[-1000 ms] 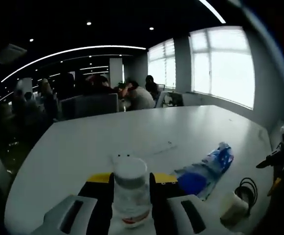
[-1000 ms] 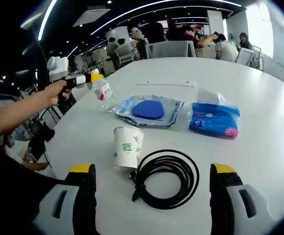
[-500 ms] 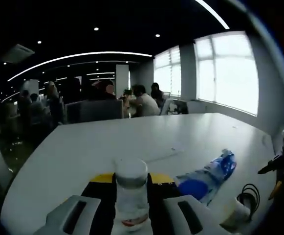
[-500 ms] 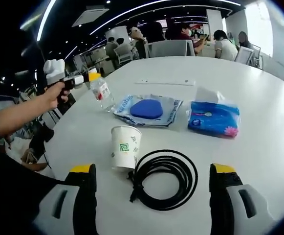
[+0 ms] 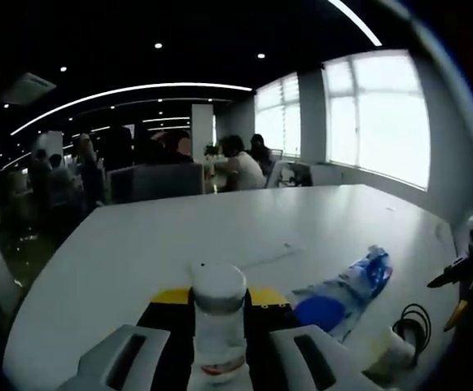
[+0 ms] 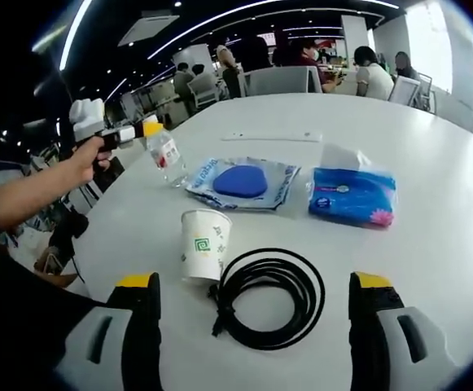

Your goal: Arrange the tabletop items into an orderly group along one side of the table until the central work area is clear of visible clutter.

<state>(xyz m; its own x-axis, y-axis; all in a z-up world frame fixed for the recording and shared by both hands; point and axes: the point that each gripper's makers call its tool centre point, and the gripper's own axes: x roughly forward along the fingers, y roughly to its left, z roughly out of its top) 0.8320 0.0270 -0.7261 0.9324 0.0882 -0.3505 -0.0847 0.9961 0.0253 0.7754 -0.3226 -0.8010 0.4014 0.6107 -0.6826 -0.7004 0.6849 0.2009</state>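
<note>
A clear water bottle (image 5: 217,326) with a white cap stands between the yellow-tipped jaws of my left gripper (image 5: 218,298), which is shut on it. In the right gripper view the same left gripper (image 6: 141,130), held by a person's hand, grips the bottle (image 6: 165,156) near the table's far left edge. My right gripper (image 6: 254,282) is open above a coiled black cable (image 6: 267,296). A paper cup (image 6: 204,244) stands just left of the coil. Beyond them lie a blue pouch (image 6: 240,181) and a blue tissue pack (image 6: 352,195).
A thin white strip (image 6: 271,137) lies farther back on the white table (image 6: 431,147). Chairs and seated people are behind the table's far edge. From the left gripper view the pouch (image 5: 334,300), cable (image 5: 412,319) and cup (image 5: 387,354) lie to the right.
Both views have shifted only slightly. The left gripper keeps its hold on the bottle, and the right gripper stays open over the cable.
</note>
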